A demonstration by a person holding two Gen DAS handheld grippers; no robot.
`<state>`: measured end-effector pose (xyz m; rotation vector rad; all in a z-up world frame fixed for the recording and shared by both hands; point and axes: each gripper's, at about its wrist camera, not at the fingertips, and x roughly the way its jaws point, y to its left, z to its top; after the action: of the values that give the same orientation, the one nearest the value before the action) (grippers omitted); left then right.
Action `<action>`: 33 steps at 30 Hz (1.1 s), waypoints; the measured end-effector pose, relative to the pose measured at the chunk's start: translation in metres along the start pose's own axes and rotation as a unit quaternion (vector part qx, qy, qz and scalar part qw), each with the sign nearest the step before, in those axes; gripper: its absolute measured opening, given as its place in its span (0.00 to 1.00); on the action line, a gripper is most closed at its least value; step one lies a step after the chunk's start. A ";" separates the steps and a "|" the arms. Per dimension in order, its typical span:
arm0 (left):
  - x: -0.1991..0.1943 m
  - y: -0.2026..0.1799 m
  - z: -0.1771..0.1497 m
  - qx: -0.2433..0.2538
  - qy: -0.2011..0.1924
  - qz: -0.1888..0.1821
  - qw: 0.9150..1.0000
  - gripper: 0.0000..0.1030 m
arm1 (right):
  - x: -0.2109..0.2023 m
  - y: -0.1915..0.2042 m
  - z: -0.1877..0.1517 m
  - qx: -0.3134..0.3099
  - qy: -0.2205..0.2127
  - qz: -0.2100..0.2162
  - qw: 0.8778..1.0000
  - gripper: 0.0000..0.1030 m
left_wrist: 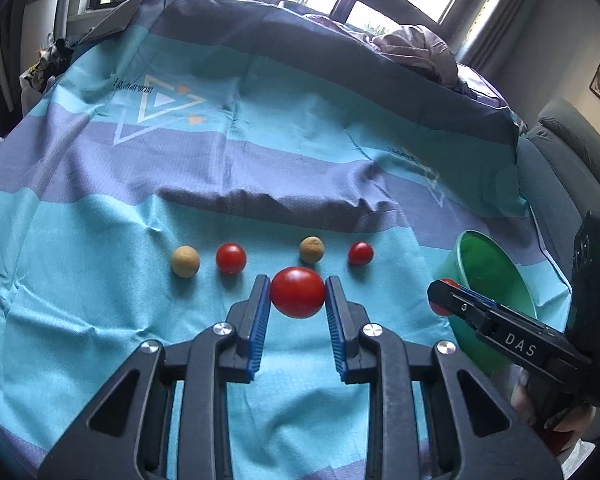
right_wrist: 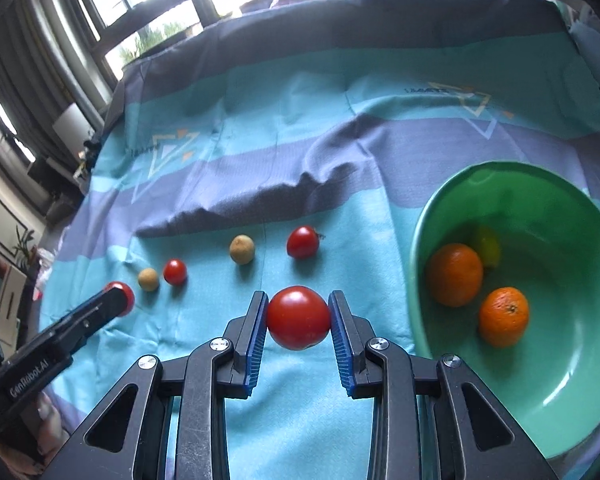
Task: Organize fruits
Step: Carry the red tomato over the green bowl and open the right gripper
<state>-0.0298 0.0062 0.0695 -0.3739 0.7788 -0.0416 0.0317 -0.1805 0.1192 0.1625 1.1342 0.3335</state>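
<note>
My left gripper (left_wrist: pixel 297 286) is shut on a red tomato (left_wrist: pixel 297 292) above the cloth. My right gripper (right_wrist: pixel 299 304) is shut on another red tomato (right_wrist: pixel 299 317), left of the green bowl (right_wrist: pixel 580 380). A row lies on the cloth beyond: a tan fruit (left_wrist: pixel 185 261), a tomato (left_wrist: pixel 231 258), a tan fruit (left_wrist: pixel 312 249), a tomato (left_wrist: pixel 360 253). The bowl holds two oranges (right_wrist: pixel 454 275) (right_wrist: pixel 504 316) and a yellow fruit (right_wrist: pixel 488 246). The right gripper shows in the left wrist view (left_wrist: pixel 444 296), the left gripper in the right wrist view (right_wrist: pixel 118 300).
A teal and purple striped cloth (left_wrist: pixel 100 240) covers the table, with a raised fold (left_wrist: pixel 280 200) behind the fruit row. A grey chair (left_wrist: pixel 560 168) stands at the right. Crumpled fabric (left_wrist: pixel 416 48) lies at the far edge under the windows.
</note>
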 end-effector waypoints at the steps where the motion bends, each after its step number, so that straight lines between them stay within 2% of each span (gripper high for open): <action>1: -0.003 -0.009 0.000 0.010 -0.006 -0.004 1.000 0.26 | -0.007 -0.003 0.002 0.003 -0.009 0.002 1.000 0.32; 4: -0.008 -0.037 0.001 0.040 -0.017 -0.018 0.999 0.26 | -0.031 -0.013 0.006 0.013 -0.044 0.002 0.999 0.32; 7: -0.007 -0.064 0.000 0.055 -0.020 -0.049 0.997 0.26 | -0.051 -0.027 0.008 0.024 -0.067 -0.007 0.997 0.32; 13: 0.007 -0.118 -0.003 0.087 -0.011 -0.086 0.992 0.26 | -0.077 -0.061 0.010 0.053 -0.094 -0.015 0.994 0.32; 17: 0.021 -0.149 -0.008 0.102 0.002 -0.108 0.989 0.26 | -0.087 -0.083 0.008 0.076 -0.101 -0.018 0.992 0.32; 21: 0.037 -0.173 -0.013 0.120 0.017 -0.115 0.986 0.26 | -0.094 -0.105 0.005 0.095 -0.106 -0.039 0.989 0.32; 24: 0.050 -0.188 -0.017 0.130 0.035 -0.123 0.983 0.26 | -0.095 -0.118 0.003 0.105 -0.103 -0.039 0.988 0.32; 33: 0.078 -0.216 -0.031 0.159 0.068 -0.121 0.977 0.27 | -0.086 -0.144 0.000 0.131 -0.082 -0.048 0.987 0.32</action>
<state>0.0266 -0.2190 0.0708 -0.1613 0.8422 -0.4200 0.0248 -0.3452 0.1507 0.3589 1.0162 0.0813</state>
